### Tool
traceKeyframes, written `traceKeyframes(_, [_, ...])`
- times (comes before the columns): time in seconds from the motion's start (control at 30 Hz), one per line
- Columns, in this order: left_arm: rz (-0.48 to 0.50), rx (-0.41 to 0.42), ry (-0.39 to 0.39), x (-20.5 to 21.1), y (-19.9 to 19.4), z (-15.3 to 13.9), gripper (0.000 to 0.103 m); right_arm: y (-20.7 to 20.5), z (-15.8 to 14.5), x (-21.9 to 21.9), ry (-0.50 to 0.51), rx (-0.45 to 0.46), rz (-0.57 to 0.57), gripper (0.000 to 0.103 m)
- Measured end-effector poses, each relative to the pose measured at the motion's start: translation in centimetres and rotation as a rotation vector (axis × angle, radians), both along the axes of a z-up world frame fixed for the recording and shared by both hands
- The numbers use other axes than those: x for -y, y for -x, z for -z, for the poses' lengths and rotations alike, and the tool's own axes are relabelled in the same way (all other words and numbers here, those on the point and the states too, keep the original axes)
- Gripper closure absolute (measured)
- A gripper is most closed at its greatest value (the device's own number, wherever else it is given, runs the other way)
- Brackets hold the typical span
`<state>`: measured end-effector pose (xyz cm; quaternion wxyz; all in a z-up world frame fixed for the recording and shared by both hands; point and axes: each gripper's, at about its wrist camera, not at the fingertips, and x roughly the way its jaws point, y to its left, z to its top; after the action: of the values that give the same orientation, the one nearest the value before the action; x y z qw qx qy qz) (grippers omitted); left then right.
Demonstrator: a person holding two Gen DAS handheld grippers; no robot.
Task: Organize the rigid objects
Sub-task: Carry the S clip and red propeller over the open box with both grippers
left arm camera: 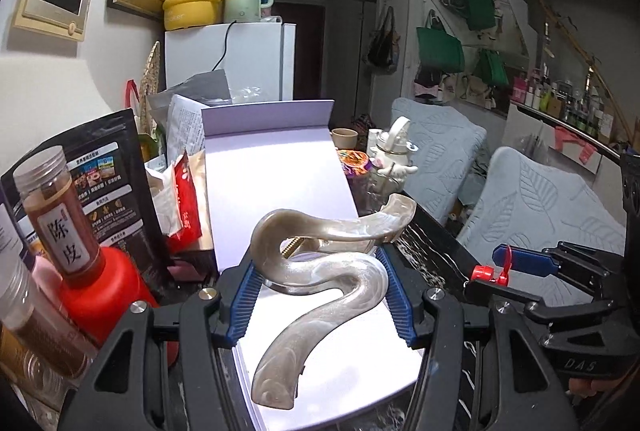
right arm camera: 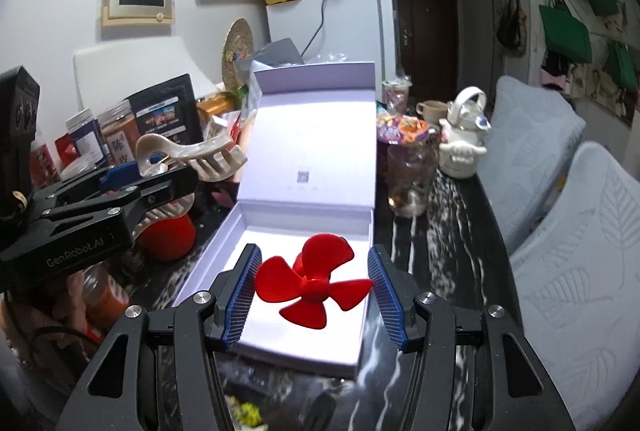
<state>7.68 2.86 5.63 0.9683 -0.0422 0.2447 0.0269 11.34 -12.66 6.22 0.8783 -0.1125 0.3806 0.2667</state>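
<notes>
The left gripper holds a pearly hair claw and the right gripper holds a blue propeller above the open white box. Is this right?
One detail is wrong: the propeller in the right gripper is red, as the right wrist view shows. The left gripper does hold the pearly hair claw, above the open white box.

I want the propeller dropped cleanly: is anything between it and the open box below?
Nothing visible. The red propeller, held in the right claw, hangs over the box, whose floor looks bare beneath it.
</notes>
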Motion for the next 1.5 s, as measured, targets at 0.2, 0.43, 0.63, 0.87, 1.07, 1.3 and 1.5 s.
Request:
traceKeyframes(0.2, [-0.036,0.005,0.037,-2.3,-2.0,0.6,0.047,-2.6,0.7,-1.8,-0.048,-0.014,-0.008,0.048])
traceKeyframes(0.43, [-0.067,-0.098,0.066,-4.5,-4.7,3.6,0.047,-5.5,1.9,-4.3,-0.048,-0.008,-0.007,0.048])
traceKeyframes(0.63, [-0.069,-0.161,0.055,-5.1,-6.3,5.6,0.047,-7.0,4.3,-5.7,-0.018,-0.056,-0.023,0.048])
traceKeyframes(0.87, [-0.047,-0.240,0.024,-4.5,-7.8,7.5,0.047,-8.3,7.1,-5.9,-0.011,-0.128,-0.043,0.048])
traceKeyframes(1.07, [-0.036,-0.288,0.005,-3.9,-8.7,8.9,0.047,-8.7,8.2,-5.9,0.016,-0.151,-0.033,0.048])
traceKeyframes(1.3, [-0.066,-0.329,0.005,-4.0,-9.3,9.6,0.047,-9.0,8.6,-5.7,0.040,-0.171,-0.015,0.047])
traceKeyframes(1.5, [-0.070,-0.367,0.007,-4.2,-10.0,10.4,0.037,-9.5,9.1,-5.4,0.046,-0.201,0.012,0.043])
